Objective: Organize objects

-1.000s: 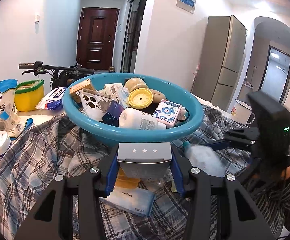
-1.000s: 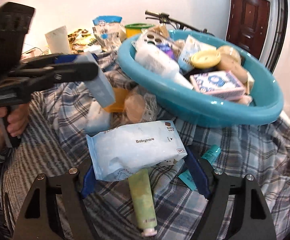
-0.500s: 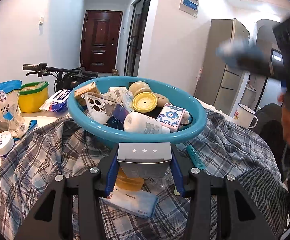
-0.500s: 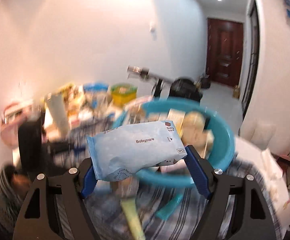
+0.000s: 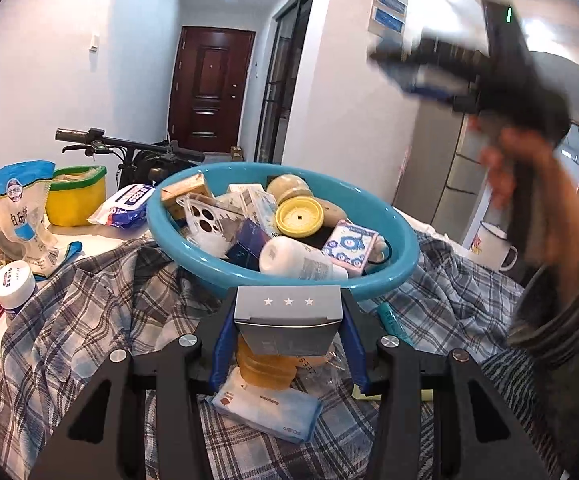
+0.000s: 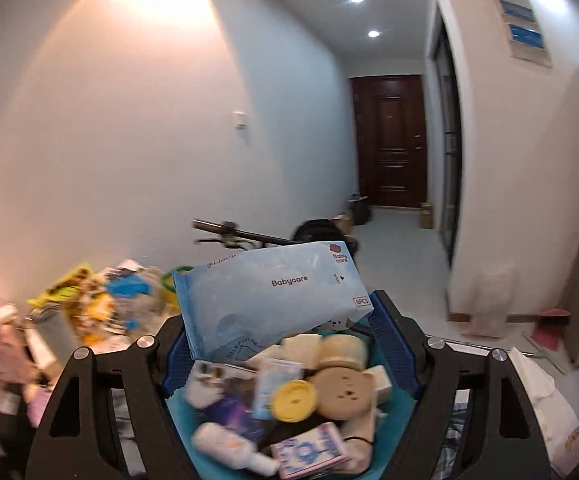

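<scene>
My left gripper point(image 5: 289, 322) is shut on a grey box with three stars point(image 5: 288, 304), held low just in front of the teal basin point(image 5: 403, 240). The basin is piled with several items, among them a yellow lid point(image 5: 299, 216), a white bottle point(image 5: 301, 266) and a blue patterned box point(image 5: 349, 244). My right gripper point(image 6: 283, 332) is shut on a pale blue Babycare wipes pack point(image 6: 269, 292) and hangs high over the basin point(image 6: 179, 420). In the left wrist view the right gripper point(image 5: 413, 68) is blurred at the upper right, with a hand around its handle.
A plaid cloth point(image 5: 69, 320) covers the table under the basin. An orange bottle point(image 5: 265, 368), another wipes pack point(image 5: 265, 408) and a teal tube point(image 5: 391, 320) lie on it. Bags, a yellow tub point(image 5: 75, 196) and a white jar point(image 5: 13, 284) crowd the left; a mug point(image 5: 489, 246) stands right.
The right gripper has risen with the wipes pack from the plaid cloth to above the basin, tilting up. The left gripper and its grey box have barely moved.
</scene>
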A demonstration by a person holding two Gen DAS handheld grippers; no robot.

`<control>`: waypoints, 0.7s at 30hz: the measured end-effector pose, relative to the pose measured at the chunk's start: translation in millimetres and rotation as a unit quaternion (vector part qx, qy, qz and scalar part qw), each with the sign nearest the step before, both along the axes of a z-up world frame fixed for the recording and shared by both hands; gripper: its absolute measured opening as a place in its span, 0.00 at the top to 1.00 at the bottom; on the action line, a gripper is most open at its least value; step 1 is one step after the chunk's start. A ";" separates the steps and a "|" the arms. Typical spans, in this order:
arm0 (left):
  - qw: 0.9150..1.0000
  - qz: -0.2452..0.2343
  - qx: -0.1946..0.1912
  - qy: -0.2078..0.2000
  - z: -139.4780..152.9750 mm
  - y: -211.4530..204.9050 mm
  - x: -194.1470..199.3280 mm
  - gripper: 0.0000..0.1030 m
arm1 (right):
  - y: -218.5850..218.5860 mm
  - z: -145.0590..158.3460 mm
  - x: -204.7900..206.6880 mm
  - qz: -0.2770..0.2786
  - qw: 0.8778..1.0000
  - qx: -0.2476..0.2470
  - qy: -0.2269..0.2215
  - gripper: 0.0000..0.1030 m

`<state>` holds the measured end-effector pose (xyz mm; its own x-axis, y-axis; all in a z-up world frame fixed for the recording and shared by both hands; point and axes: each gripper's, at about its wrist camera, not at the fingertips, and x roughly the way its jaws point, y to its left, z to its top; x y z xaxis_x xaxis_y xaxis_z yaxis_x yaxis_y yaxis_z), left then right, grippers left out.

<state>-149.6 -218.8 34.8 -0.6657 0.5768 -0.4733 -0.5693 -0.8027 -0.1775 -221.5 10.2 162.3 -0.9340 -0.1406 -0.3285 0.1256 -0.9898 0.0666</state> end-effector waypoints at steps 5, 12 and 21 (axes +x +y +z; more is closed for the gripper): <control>1.000 0.023 0.011 0.000 0.4 -7.7 -3.1 0.52 | 31.7 -49.7 -13.0 -0.047 0.999 -0.011 -0.017 0.25; 0.998 0.055 -0.002 0.009 1.8 -9.1 -4.2 0.52 | 49.3 -56.6 -11.6 -0.072 0.997 -0.007 -0.027 0.25; 0.995 0.071 -0.039 0.050 46.0 11.4 -13.6 0.52 | 34.6 -54.5 -8.4 -0.058 0.998 0.026 -0.017 0.24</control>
